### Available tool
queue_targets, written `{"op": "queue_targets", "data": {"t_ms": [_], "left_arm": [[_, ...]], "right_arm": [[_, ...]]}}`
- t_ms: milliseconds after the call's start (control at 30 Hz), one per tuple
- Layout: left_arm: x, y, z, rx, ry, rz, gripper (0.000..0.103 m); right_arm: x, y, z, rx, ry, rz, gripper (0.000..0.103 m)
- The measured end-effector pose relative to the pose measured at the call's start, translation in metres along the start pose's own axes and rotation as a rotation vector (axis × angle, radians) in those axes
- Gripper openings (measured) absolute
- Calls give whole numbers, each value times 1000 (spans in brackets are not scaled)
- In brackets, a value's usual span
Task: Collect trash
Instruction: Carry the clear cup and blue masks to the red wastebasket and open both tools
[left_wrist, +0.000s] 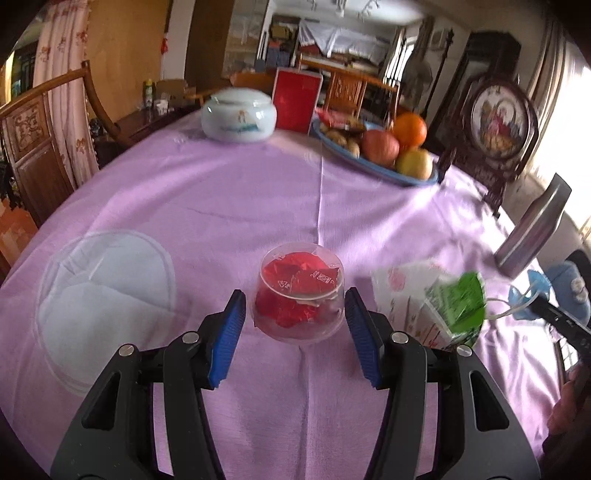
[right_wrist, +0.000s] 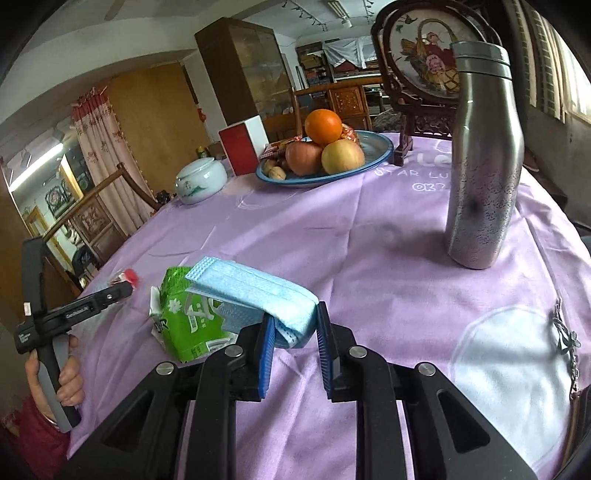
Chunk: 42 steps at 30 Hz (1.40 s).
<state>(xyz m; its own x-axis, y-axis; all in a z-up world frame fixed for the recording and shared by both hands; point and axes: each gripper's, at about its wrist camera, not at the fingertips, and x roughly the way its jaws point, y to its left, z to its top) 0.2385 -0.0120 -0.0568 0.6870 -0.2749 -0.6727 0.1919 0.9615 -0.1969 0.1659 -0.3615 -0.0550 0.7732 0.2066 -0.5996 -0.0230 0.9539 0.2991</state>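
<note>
Mask: blue face mask (right_wrist: 255, 295), folded, on the purple tablecloth (right_wrist: 369, 258); near end sits between the right gripper (right_wrist: 295, 326) fingers, far end leans on the green carton (right_wrist: 184, 317).
Right tool: narrowed around the mask; whether the pads actually press it, cannot tell.
Cup: clear plastic cup (left_wrist: 297, 295), upside down, red wrappers inside, framed by the left gripper (left_wrist: 293, 314).
Left tool: wide, both pads apart from the cup wall.
Advice: close the right squarely on the folded layers, not the ear loops; squeeze the cup lightly, thin wall will likely buckle.
Steer clear of: steel bottle (right_wrist: 480, 166), fruit plate (right_wrist: 380, 147).
</note>
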Motion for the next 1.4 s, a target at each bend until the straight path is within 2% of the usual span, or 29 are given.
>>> {"op": "queue_targets", "data": {"t_ms": [200,300,433,533,733,933,1033,1167,1300,1400], "left_arm": [[-18,7,-3,-11,-67,26,55],[-31,15,-14,-49,-66,22,55],[-63,27,-30,-96,-78,16,55],[-96,35,-43,-110,-114,40,55],[-165,65,-73,-177,-172,133,55],[-241,118,-122,-291,-225,303,55],[-272,157,-163,-398,-212,373,55],[-290,207,-213,-533,-156,471,55],[-290,246,-253,-645,-97,499,55],[-281,263,-271,-681,-35,519,55]], "right_arm": [[-11,4,0,-13,-32,-8,22],[-14,6,0,-17,-36,-3,22],[-21,9,1,-21,-46,16,22],[-26,13,0,-34,-59,32,22],[-38,23,-2,-52,-83,61,22],[-49,40,-9,-102,-104,100,22],[-48,49,-13,-133,-103,100,22],[-45,57,-17,-143,-87,115,22],[-46,68,-24,-133,-76,151,22],[-44,89,-32,-150,-62,179,22]]}}
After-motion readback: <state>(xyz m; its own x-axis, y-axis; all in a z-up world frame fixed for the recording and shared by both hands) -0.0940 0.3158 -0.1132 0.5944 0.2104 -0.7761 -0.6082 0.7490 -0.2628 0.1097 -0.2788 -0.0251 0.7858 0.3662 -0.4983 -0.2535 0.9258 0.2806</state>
